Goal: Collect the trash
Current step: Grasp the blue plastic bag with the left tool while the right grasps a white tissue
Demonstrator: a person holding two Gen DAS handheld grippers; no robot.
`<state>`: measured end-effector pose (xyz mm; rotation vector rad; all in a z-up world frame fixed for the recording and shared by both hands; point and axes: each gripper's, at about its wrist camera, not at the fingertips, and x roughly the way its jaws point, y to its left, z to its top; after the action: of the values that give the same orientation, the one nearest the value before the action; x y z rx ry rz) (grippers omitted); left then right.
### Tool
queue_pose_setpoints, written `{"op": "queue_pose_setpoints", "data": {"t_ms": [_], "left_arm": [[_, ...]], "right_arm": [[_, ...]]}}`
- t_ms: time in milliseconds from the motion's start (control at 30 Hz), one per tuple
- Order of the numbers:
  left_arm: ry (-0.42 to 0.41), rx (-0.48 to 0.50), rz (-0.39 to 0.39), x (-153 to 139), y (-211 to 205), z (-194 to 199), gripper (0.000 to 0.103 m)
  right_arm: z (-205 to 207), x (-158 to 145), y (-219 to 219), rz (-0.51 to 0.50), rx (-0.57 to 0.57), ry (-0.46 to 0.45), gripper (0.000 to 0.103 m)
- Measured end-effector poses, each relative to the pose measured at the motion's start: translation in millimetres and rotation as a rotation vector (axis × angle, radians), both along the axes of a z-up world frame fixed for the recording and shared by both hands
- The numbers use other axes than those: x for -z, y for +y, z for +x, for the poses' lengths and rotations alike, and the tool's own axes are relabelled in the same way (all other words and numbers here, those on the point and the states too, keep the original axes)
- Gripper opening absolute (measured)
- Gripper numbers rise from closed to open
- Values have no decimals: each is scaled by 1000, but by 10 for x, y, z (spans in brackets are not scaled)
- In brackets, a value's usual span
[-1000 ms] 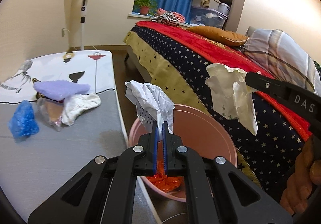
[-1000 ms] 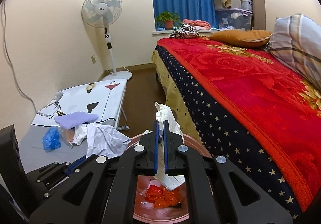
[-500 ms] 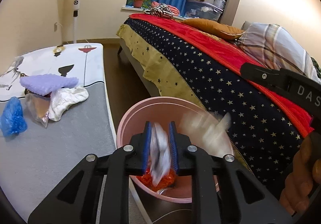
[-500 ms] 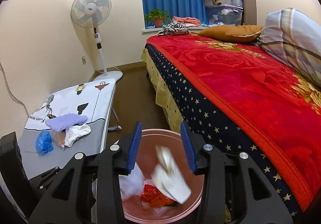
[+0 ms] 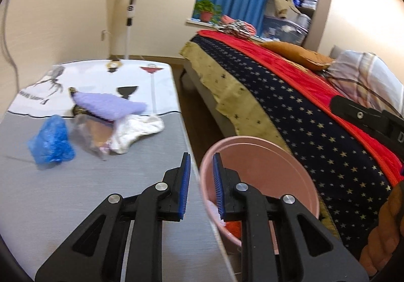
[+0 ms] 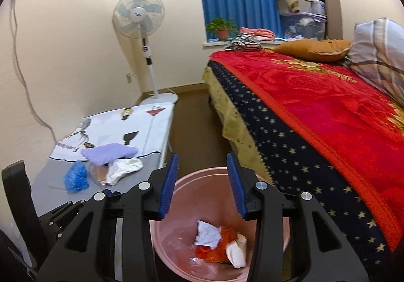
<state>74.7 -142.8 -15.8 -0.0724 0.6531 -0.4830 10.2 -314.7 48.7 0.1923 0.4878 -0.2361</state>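
Lying in the bin [image 6: 287, 239] now are the two crumpled papers [image 6: 207, 231] that both tools were gripping a second ago, resting on the orange scrap [image 6: 214, 249] at the bottom. That drop is done, so this round of collecting is closing and, as I judge it, the next pickup is starting.

The right gripper [image 6: 202, 183] is hanging directly over the bin, its jaws standing wide and holding nothing. The left gripper [image 5: 200, 186] is swinging away from the bin toward the board [image 5: 63, 193], its jaws spread to a moderate gap, also empty; its right finger is crossing the bin's near rim in the left wrist view, though whether it is touching I cannot tell.

More trash is waiting left of the bin on the board: a blue wad [image 5: 51, 140], a clear wrapper [image 5: 94, 136], a white rag [image 5: 137, 131] and a purple cloth [image 5: 111, 106], all bunched together and touching.

The bin is standing between the board's edge and the bed [image 6: 328, 117], tight against both. Open room for moving is lying above the board's bare grey part, between the bin and the pile; the left gripper is facing that way. The board's edge beside the bin is the thing to clear.
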Motion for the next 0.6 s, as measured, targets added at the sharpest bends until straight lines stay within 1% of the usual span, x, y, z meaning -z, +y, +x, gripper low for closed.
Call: {"op": "queue_pose_setpoints", "data": {"t_ms": [200,367,433,600], "left_arm": [[0,-74,2,17,253,88,18],[-8,-141,7,35,462,157,18],[-10,-175,9,45,567,197,18],[-8,-255,7,69,811,292,18]], "right_arm": [[128,52,168,21,-64,-12,37],[287,131,295,51,-118,-6,30],[360,165,334,66,-134,-2,26],[604,301,461,107,-179,15,23]]}}
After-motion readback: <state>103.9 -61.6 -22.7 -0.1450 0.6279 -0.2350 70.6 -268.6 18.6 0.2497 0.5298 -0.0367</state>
